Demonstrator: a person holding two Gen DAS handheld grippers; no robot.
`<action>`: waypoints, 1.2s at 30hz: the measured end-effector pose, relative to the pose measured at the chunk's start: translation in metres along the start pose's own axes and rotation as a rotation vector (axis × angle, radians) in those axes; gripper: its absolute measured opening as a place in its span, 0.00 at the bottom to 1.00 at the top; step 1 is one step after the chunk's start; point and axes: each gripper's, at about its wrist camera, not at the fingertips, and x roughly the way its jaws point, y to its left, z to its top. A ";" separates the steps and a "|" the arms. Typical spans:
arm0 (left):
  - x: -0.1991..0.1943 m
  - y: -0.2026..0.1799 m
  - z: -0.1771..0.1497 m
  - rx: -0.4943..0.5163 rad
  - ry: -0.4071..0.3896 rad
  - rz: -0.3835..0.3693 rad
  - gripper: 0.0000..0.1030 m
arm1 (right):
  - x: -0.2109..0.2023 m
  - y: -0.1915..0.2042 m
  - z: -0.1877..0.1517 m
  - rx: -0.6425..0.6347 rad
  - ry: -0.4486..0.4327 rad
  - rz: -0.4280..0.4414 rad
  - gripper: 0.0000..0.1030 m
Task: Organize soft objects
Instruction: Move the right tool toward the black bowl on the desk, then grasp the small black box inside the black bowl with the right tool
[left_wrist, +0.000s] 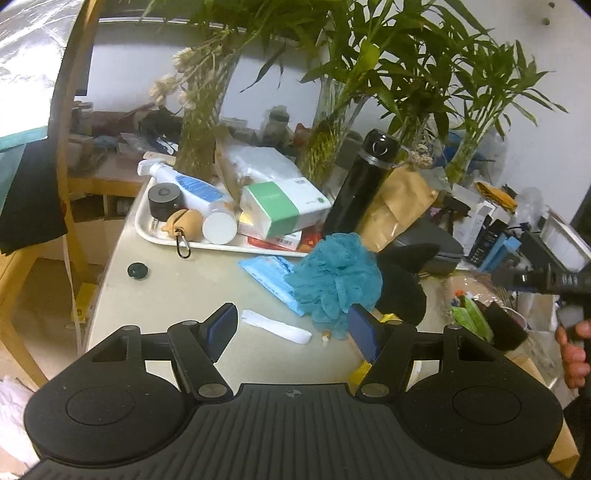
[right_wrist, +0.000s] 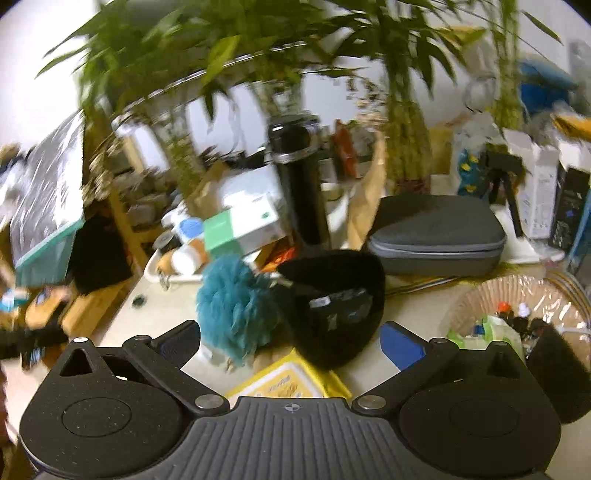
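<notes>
A teal mesh bath sponge (left_wrist: 334, 280) lies on the pale table beside a black knit hat (left_wrist: 404, 284). My left gripper (left_wrist: 293, 330) is open just short of the sponge, its right pad (left_wrist: 364, 334) near the sponge's lower edge, and nothing is between the pads. In the right wrist view the teal sponge (right_wrist: 232, 304) and black hat (right_wrist: 336, 306) sit side by side ahead of my right gripper (right_wrist: 291, 341). That gripper is open, hovering over a yellow packet (right_wrist: 291, 380). The right gripper's body (left_wrist: 543, 280) and a hand (left_wrist: 574, 350) show at the left view's right edge.
A white tray (left_wrist: 144, 229) holds bottles, a green-and-white box (left_wrist: 284, 208) and small items. A black flask (left_wrist: 354, 188), brown paper bag (left_wrist: 399, 206) and vases of plants stand behind. A grey zip case (right_wrist: 436, 234) and a wicker basket (right_wrist: 491, 295) sit to the right. A blue packet (left_wrist: 269, 277) and white strip (left_wrist: 275, 326) lie on the table.
</notes>
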 end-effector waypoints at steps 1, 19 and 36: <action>0.003 -0.001 0.001 0.009 0.001 0.001 0.63 | 0.002 -0.002 0.003 0.017 -0.009 0.002 1.00; 0.003 -0.005 0.003 -0.003 -0.006 0.047 0.63 | 0.044 -0.048 0.011 0.072 0.043 -0.027 0.88; 0.000 -0.001 0.006 -0.011 0.022 0.064 0.63 | 0.122 -0.063 0.021 0.202 0.177 0.047 0.74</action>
